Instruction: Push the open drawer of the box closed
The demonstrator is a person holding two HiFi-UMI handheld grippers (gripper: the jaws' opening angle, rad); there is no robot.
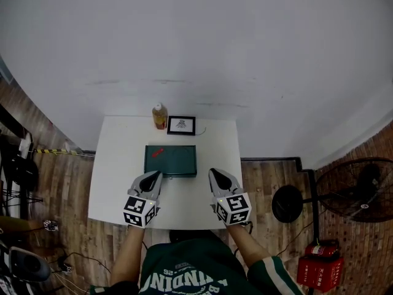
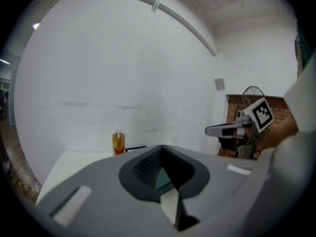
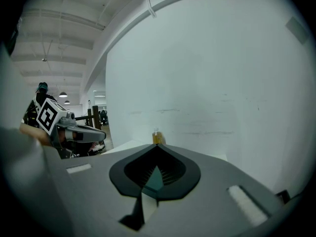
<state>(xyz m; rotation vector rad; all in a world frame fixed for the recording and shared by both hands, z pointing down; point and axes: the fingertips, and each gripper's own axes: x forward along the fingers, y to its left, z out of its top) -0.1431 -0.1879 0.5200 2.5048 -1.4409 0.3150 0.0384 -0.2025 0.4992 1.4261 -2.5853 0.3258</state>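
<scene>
1. Head view: I am holding the left gripper (image 1: 155, 176) and the right gripper (image 1: 214, 174) side by side over the near part of the white table (image 1: 113, 183). Both are pointing at the green box (image 1: 171, 160) sitting mid-table, just beyond their tips. I cannot tell its drawer's position. A bottle (image 1: 159, 116) and a framed picture (image 1: 181, 125) are standing behind it.
2. Left gripper view: the jaws are lying clenched tip to tip, the bottle showing beyond and the right gripper alongside.
3. Right gripper view: the jaws are likewise pressing together, the left gripper showing alongside.
</scene>
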